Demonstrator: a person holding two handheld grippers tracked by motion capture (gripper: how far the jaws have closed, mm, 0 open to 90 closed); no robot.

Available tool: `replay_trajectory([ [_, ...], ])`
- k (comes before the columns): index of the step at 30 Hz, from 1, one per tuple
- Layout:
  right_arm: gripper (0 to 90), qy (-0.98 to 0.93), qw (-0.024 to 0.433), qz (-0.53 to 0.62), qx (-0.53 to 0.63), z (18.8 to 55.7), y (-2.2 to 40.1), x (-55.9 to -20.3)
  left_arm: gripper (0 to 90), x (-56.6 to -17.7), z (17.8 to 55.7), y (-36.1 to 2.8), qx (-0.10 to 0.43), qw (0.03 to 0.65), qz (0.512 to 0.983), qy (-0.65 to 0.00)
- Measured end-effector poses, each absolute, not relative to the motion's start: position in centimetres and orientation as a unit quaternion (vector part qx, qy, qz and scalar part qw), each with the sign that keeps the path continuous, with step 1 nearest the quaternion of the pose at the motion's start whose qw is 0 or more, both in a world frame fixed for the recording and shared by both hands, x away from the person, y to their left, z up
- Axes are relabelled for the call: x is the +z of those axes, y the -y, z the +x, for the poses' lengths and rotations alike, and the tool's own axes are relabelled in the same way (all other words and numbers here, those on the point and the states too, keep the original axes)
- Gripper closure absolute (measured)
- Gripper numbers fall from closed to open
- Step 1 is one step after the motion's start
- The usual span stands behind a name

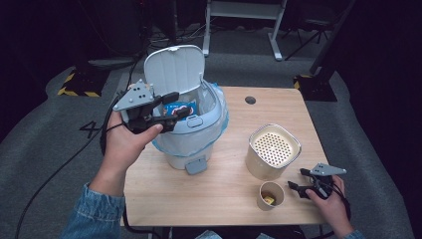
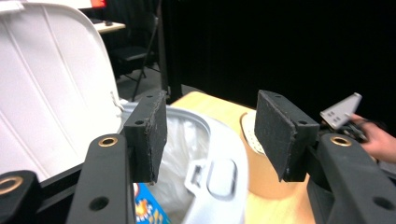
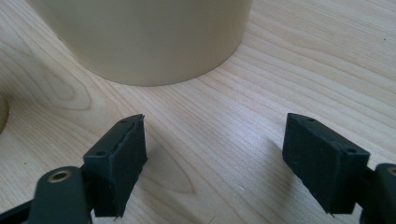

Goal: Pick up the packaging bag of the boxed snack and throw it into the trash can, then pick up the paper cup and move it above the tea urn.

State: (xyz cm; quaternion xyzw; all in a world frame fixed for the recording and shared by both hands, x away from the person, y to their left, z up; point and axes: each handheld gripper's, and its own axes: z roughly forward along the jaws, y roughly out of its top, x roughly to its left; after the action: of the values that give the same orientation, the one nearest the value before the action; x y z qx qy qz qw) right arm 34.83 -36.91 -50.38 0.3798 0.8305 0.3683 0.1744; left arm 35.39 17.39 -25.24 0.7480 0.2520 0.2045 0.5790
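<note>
The left gripper (image 1: pixel 171 113) hangs over the open bin (image 1: pixel 191 134), at its near-left rim, and its jaws stand apart with nothing between them; in the left gripper view the two black pads (image 2: pixel 148 135) frame empty air above the bin's mouth. Down inside the bin, on the white liner (image 2: pixel 187 154), lies a blue packet (image 1: pixel 180 108) with red and white print, free of the pads and just below them; a corner of it shows at the bottom of the left gripper view (image 2: pixel 148 209). The bin's lid (image 1: pixel 174 67) is tipped up and back, standing nearly upright behind the opening, and a bluish bag edge is folded over the rim. The bin sits on the left half of the wooden table (image 1: pixel 224 191). To the right of it stands a beige canister (image 1: pixel 272 151) with a perforated top, and just in front of that a small paper cup (image 1: pixel 271 195) with something yellow inside. The right gripper (image 1: pixel 297 180) rests low at the table's near-right edge, close beside the cup, its jaws parted over bare wood and gripping nothing; the right gripper view shows the canister's rounded wall (image 3: pixel 154 37) just ahead of its pads (image 3: pixel 122 165).
</note>
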Motion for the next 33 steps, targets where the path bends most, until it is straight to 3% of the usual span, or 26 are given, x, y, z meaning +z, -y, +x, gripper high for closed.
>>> replay_trajectory([
  [10,21.6,-0.831,0.178,0.378,0.367,34.8,36.9,-50.4,42.6,-27.6,33.4,-18.4,0.189,0.57,0.763,-0.24],
  [21,23.8,-0.839,0.168,0.373,0.358,33.8,37.1,-49.7,41.6,-32.8,30.8,-19.7,0.146,0.561,0.775,-0.252],
  [33,24.1,-0.84,0.164,0.373,0.359,32.8,37.4,-48.9,42.1,-38.9,30.0,-21.3,0.157,0.504,0.803,-0.279],
])
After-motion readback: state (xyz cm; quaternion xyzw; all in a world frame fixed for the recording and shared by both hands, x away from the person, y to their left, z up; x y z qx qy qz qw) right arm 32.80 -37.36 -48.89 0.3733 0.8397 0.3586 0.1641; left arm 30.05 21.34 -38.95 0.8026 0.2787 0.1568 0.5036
